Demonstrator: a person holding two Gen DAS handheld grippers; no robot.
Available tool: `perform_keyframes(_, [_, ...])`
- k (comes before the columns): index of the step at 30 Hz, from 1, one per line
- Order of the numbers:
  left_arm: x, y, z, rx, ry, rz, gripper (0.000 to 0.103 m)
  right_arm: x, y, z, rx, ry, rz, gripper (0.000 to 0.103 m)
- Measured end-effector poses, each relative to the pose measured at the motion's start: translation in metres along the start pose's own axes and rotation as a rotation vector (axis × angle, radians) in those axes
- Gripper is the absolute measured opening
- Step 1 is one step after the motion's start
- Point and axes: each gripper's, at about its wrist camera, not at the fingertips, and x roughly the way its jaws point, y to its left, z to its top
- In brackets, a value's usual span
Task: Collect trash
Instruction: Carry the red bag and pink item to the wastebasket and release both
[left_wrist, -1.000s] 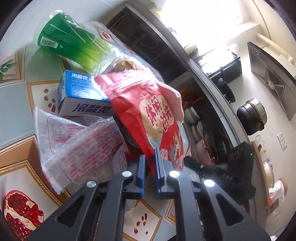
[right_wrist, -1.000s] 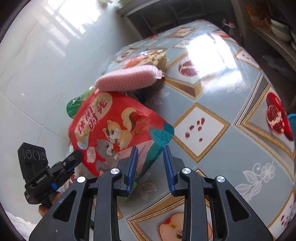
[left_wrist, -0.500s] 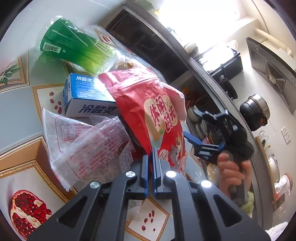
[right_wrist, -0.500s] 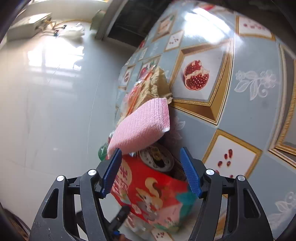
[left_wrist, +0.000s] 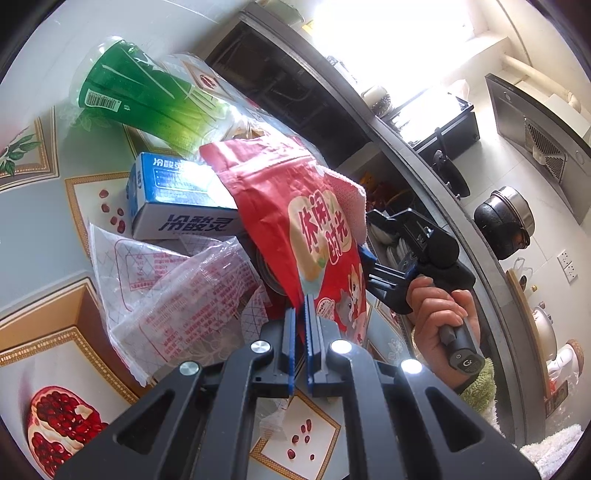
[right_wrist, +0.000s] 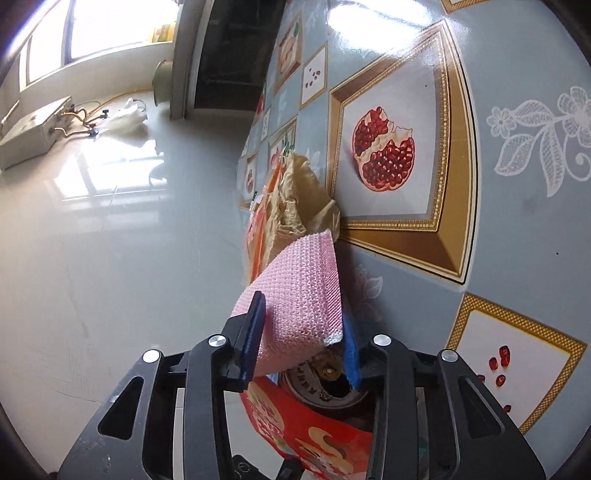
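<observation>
- The left gripper (left_wrist: 300, 325) has its jaws pressed almost together on the lower edge of the red snack bag (left_wrist: 295, 221), which rises from the pads toward the far side of the pile.
- The right gripper (right_wrist: 301, 343) is closing its jaws around the pink sponge (right_wrist: 299, 291); the sponge sits between the two blue pads, its near end touching both, and its far end sticks out beyond the fingertips.
- In the left wrist view the right gripper (left_wrist: 373, 254) comes in from the right, held by a hand (left_wrist: 439, 314), its fingers at the pink sponge (left_wrist: 351, 199) just behind the red bag.
- Below the sponge in the right wrist view lie a round tin lid (right_wrist: 328, 376) and the red snack bag (right_wrist: 306, 424).
- Left of the bag lie a blue carton (left_wrist: 173, 199), a green-printed plastic sleeve (left_wrist: 136, 99) farther off, and a clear printed wrapper (left_wrist: 177, 291) nearer, all on the pomegranate-patterned tablecloth (left_wrist: 55, 350).
- A crumpled brown paper (right_wrist: 303, 195) lies just beyond the sponge.
- Half a second ago the right jaws stood wide, either side of the sponge without touching it; now they have drawn in onto it, and the gripper has come closer to it.
- A second ago the right gripper was barely visible in the left wrist view; the left grip on the bag is unchanged.
</observation>
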Motion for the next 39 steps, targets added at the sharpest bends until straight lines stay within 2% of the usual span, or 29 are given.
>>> perform_keyframes(6, [-0.003, 0.0, 0.001, -0.003, -0.01, -0.028, 0.002, -0.03, -0.009, -0.013, 0.027, -0.003, 0.075, 0.028])
perform_keyframes(16, [-0.017, -0.013, 0.003, 0.031, -0.044, -0.085, 0.0, -0.069, -0.011, -0.025, 0.027, -0.036, 0.142, 0.027])
perform_keyframes(29, [-0.027, -0.063, 0.011, 0.133, -0.07, -0.173, 0.0, -0.112, -0.016, -0.033, 0.015, -0.125, 0.213, 0.026])
perform_keyframes(39, [-0.02, -0.11, 0.019, 0.231, -0.065, -0.236, 0.0, -0.167, -0.043, -0.042, 0.032, -0.218, 0.262, 0.026])
